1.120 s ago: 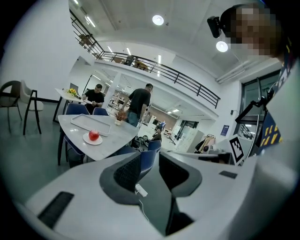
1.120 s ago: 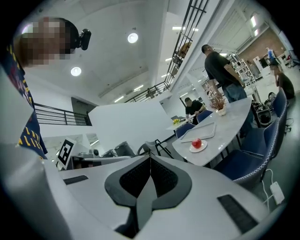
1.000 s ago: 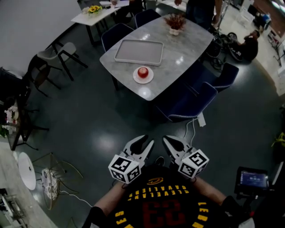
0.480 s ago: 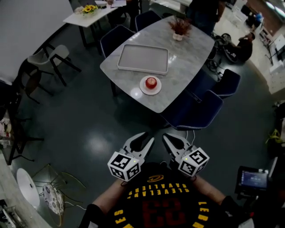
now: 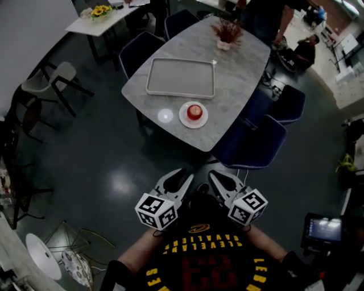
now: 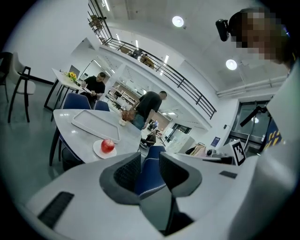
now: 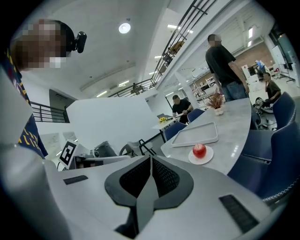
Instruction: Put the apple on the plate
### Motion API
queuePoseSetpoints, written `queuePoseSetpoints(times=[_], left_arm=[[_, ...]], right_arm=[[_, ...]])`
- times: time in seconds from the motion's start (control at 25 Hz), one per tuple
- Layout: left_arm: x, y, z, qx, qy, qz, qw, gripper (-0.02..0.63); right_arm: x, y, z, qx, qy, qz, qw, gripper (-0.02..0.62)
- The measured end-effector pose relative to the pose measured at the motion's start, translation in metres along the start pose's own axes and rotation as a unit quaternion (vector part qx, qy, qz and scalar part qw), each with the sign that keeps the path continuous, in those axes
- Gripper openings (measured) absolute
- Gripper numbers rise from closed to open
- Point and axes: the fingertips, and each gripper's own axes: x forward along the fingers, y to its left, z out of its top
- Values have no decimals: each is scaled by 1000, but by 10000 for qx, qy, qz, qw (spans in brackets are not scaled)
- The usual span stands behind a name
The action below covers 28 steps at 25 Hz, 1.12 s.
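a: nearest item?
b: left gripper (image 5: 183, 178), held low before the person's chest. fingers released and apart, with nothing between them, only a view through to a blue chair (image 5: 257, 142).
a: next?
b: right gripper (image 5: 216, 178), level beside it. fingers clenched together on nothing.
a: then?
b: dark floor (image 5: 85, 153), then the near edge of the grey table (image 5: 244, 62).
a: the apple?
b: apple (image 5: 194, 111) sits already on the white plate (image 5: 183, 118), close to that near edge. it lies straight ahead of both grippers and well apart from them, about on the line between the two. neither hand is plainly nearer. it is round, so there is no long axis to line up with.
a: around it?
b: tray (image 5: 181, 78) just beyond the plate, not touching it. potted plant (image 5: 226, 33) at the far end, a standing person (image 5: 259, 14) past that.
a: in the way?
b: the blue chair stands right of the straight path, a second chair (image 5: 290, 102) further right; likely no bar to a reach. as things lie, the task looks done.
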Motion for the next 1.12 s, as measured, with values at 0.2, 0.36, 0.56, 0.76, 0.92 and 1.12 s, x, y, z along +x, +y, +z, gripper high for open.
queuePoseSetpoints(times=[0.2, 0.36, 0.56, 0.76, 0.92, 1.12], left_arm=[[25, 20, 12, -87, 25, 192, 9998, 123], [47, 46, 32, -39, 7, 512, 9987, 123], [90, 69, 58, 114, 33, 899, 9959, 123], [130, 96, 65, 262, 217, 1329, 9905, 124], [154, 118, 61, 404, 451, 1597, 9853, 124], [178, 145, 51, 354, 734, 1839, 9796, 124]], right_arm=[[19, -32, 11, 217, 18, -50, 9998, 7], [50, -61, 34, 148, 11, 73, 9999, 8], [82, -113, 64, -106, 180, 105, 9997, 8], [101, -170, 73, -349, 505, -105, 9981, 66], [111, -200, 73, -445, 691, -149, 9965, 67], [124, -232, 70, -373, 901, -231, 9950, 67]])
